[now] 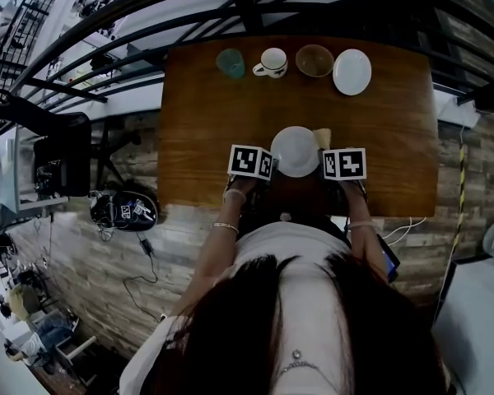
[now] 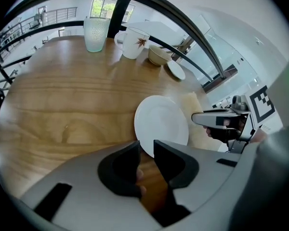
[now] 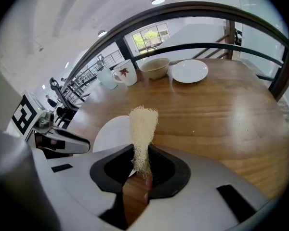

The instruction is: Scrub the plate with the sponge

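Right gripper view: with the right gripper (image 3: 141, 154) clamped on the sponge (image 3: 143, 124) and the left gripper (image 2: 146, 149) pinching the plate (image 2: 163, 119) by its rim at the table's (image 1: 199, 122) near edge, wipe flat and lightly.

We take the plate (image 1: 295, 151) as clock centre, 12 = far edge of the table (image 1: 198, 113). The plate sits close to the near edge, approx mid-width. L gripper (image 2: 147, 148) is at its 8, w/ the plate's rim between the jaws. R gripper (image 3: 139, 150) is at its 4, w/ the sponge (image 3: 143, 129) upright between its jaws, by the rim at 2; touching or not, we can't tell. Along the far edge we see a row, L to R: glass (image 1: 230, 62) at 11, mug (image 1: 272, 62) just L of 12, bowl (image 1: 314, 60) just R of 12, small plate (image 1: 351, 72) at 1, all well apart from centre.
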{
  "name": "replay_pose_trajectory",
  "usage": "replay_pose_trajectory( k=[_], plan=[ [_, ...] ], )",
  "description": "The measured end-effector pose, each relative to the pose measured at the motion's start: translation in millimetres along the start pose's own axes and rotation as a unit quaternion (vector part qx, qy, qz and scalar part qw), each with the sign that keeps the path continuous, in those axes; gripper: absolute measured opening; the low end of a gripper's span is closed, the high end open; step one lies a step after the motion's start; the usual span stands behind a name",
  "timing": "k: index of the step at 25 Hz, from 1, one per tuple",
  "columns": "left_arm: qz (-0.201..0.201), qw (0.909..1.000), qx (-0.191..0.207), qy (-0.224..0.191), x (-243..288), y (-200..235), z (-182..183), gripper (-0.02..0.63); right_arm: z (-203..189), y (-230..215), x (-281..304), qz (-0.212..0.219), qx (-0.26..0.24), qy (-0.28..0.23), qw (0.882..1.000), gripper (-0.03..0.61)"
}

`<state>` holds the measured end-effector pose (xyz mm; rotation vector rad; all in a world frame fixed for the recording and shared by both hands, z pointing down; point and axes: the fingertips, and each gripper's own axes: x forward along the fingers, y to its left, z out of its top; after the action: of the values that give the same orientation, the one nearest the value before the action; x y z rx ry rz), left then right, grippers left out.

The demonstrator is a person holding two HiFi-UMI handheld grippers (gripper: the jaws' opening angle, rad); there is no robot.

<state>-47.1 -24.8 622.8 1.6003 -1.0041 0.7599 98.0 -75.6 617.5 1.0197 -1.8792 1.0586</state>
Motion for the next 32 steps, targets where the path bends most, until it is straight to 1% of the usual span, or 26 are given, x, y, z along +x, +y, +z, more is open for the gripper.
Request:
replay_pose_trajectory(
  k=[6,9,11,13,15,18,21,24,32],
  plan=[
    [0.034,0.9985,0.007,-0.043,-12.7,-2.9,-4.7,0.091,-9.1,3.6,-11.5,0.006,-0.025,-0.004,1.0,0.097],
    [0.046,0.9969,-0.001,-0.065,-17.3,-5.8,-7.8,0.089,-11.5,5.8,-17.7,0.016,-0.038,-0.009,0.999,0.097],
    [0.062,0.9941,-0.011,-0.089,-21.9,-7.3,-6.8,0.086,-11.5,5.4,-22.4,0.021,-0.047,-0.012,0.999,0.097],
    [0.081,0.9905,-0.017,-0.11,-26.7,-9.3,-8.3,0.06,-11.7,4.7,-27.5,0.024,-0.057,-0.015,0.998,0.097],
    [0.093,0.9875,-0.022,-0.126,-31.9,-13.7,-11.4,0.051,-11.6,4.5,-32.5,0.027,-0.066,-0.019,0.997,0.097],
    [0.101,0.9822,-0.022,-0.157,-44.5,-23.0,-12.2,0.032,-10.9,5.6,-39.1,0.028,-0.079,-0.025,0.996,0.097],
    [0.107,0.9769,0.002,-0.185,-49.7,-37.6,-10.2,0.015,-11.9,1.6,-46.0,0.029,-0.081,-0.032,0.996,0.097],
    [0.108,0.9734,0.027,-0.2,-53.4,-49.5,-5.8,0.011,-10.7,-2.1,-51.6,0.028,-0.074,-0.043,0.996,0.097],
    [0.099,0.9653,0.043,-0.238,-76.4,-64.4,8.9,0.011,-9.6,-1.8,-65.1,0.006,-0.081,-0.077,0.994,0.097]
  ],
)
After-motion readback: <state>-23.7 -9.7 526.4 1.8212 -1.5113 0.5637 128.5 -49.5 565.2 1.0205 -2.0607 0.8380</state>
